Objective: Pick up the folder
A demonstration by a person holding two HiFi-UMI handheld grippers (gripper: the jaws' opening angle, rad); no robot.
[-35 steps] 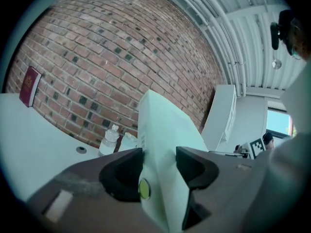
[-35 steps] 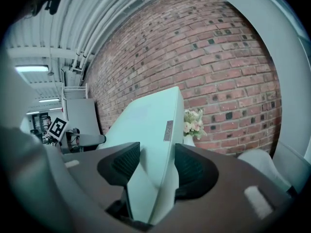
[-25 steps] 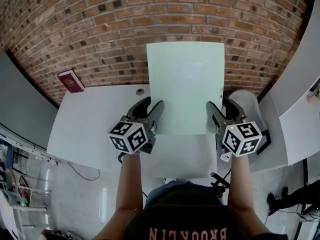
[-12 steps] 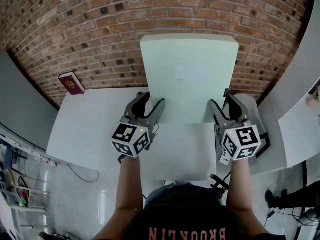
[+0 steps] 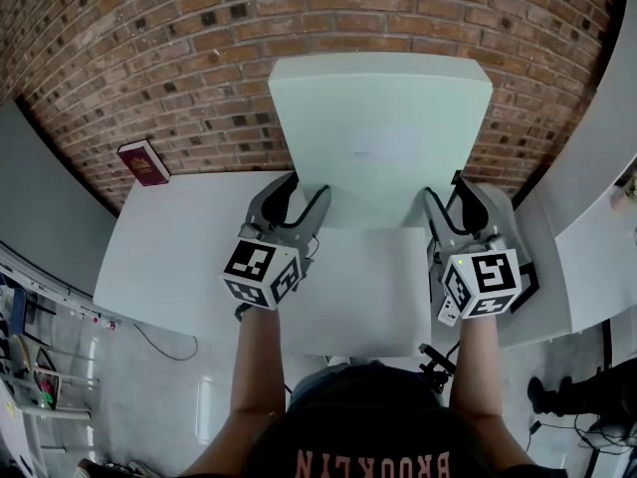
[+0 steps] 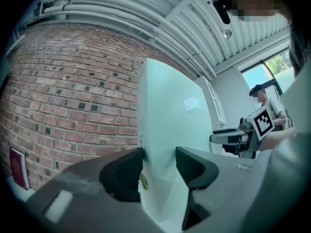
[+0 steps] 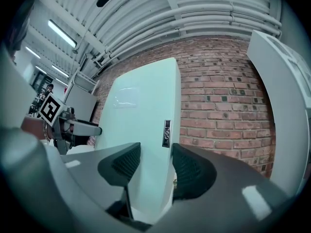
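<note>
Pale green, the folder (image 5: 378, 137) hung at twelve o'clock from the person, raised off the white table (image 5: 169, 247) in front of the brick wall (image 5: 149, 58). The left gripper (image 5: 299, 199) pinched its nine o'clock edge and the right gripper (image 5: 450, 199) its three o'clock edge. In the left gripper view (image 6: 158, 166) and the right gripper view (image 7: 155, 166) the dark pads sat wide but pressed against the thick cover from both sides.

Over the last second the folder had come up with both hands. It filled more of the head view than before and its far edge had spread wider, so I judged the pick-up all but done, needing only a steady hold.

A dark red book (image 5: 142, 162) lay at ten o'clock, well apart. From above I could not see the gap under the folder. The faint patch on its cover was unreadable, and so was the small dark tag (image 7: 166, 133) on its edge. I could not tell what the white rectangle (image 5: 348, 297) below the folder was
</note>
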